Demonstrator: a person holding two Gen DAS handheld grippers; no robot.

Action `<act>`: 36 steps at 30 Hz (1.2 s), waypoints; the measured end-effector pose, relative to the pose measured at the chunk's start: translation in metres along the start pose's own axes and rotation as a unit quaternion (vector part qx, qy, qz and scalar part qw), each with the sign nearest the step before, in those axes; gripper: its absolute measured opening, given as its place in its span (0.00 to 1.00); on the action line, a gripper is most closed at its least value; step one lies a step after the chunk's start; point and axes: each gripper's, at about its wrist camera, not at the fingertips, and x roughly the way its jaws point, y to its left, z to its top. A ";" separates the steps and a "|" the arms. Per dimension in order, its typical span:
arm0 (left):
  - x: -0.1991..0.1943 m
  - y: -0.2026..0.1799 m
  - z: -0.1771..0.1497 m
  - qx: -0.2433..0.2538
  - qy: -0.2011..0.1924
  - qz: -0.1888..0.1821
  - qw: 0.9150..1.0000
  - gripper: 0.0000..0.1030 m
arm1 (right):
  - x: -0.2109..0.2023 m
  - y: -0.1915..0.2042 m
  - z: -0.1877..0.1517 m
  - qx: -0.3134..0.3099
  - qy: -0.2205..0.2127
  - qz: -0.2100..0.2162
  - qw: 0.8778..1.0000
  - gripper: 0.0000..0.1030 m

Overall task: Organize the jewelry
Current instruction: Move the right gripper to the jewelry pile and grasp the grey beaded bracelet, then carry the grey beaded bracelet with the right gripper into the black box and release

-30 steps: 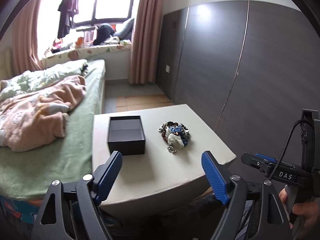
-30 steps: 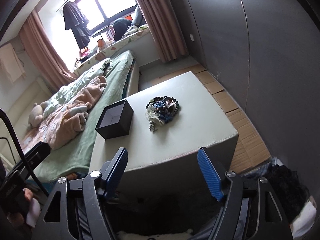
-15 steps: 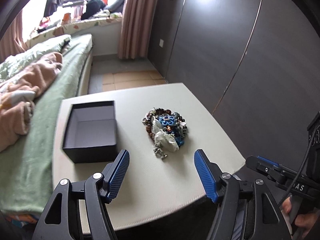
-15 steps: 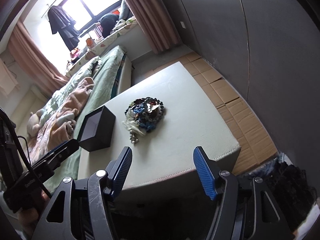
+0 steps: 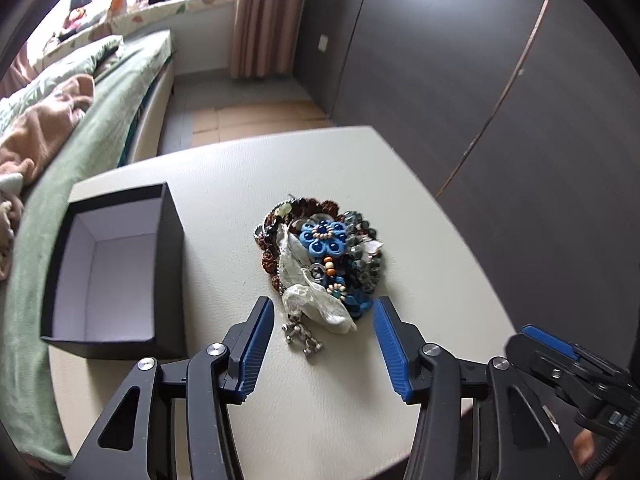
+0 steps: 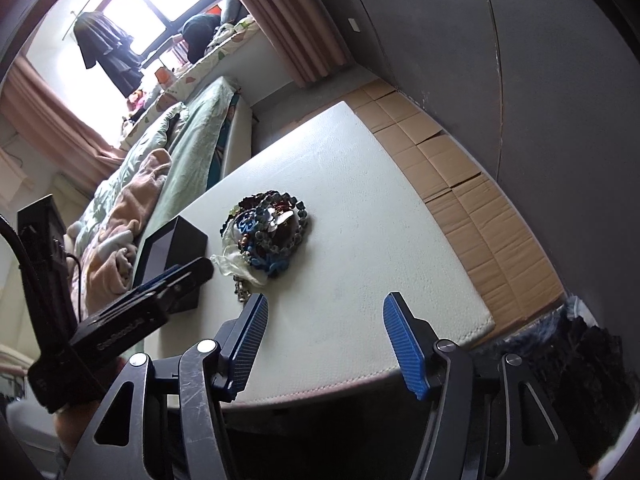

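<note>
Bed (image 5: 100,120): green cover, pink blanket (image 5: 36,132) on it.
Curtain (image 5: 264,16): pinkish, beside dark wall panels (image 5: 460,80).
Floor (image 6: 460,168): flattened cardboard.

One black open-topped box (image 5: 116,264) on the surface (image 5: 360,184), and one tangled heap of jewelry (image 5: 320,256) beside it. How many pieces are in that heap can't be counted. In it, one blue beaded flower (image 5: 323,237) and one clear plastic wrapper (image 5: 316,304). Two grippers in play, two blue-padded fingers (image 5: 258,344) on each.
</note>
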 end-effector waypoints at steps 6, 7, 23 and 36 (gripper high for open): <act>0.022 0.008 0.003 -0.006 0.031 0.020 0.999 0.02 | 0.011 -0.001 0.010 0.002 0.010 -0.004 1.000 0.59; 0.021 0.010 0.003 -0.009 0.029 0.019 0.999 0.01 | 0.014 0.000 0.013 0.001 0.012 -0.003 1.000 0.59; -0.044 0.040 0.034 -0.033 -0.028 0.000 0.999 0.00 | 0.079 0.045 0.041 -0.029 0.064 0.038 0.997 0.53; -0.090 0.060 0.042 -0.049 -0.070 -0.003 0.996 0.00 | 0.116 0.048 0.052 -0.022 0.104 0.051 0.993 0.11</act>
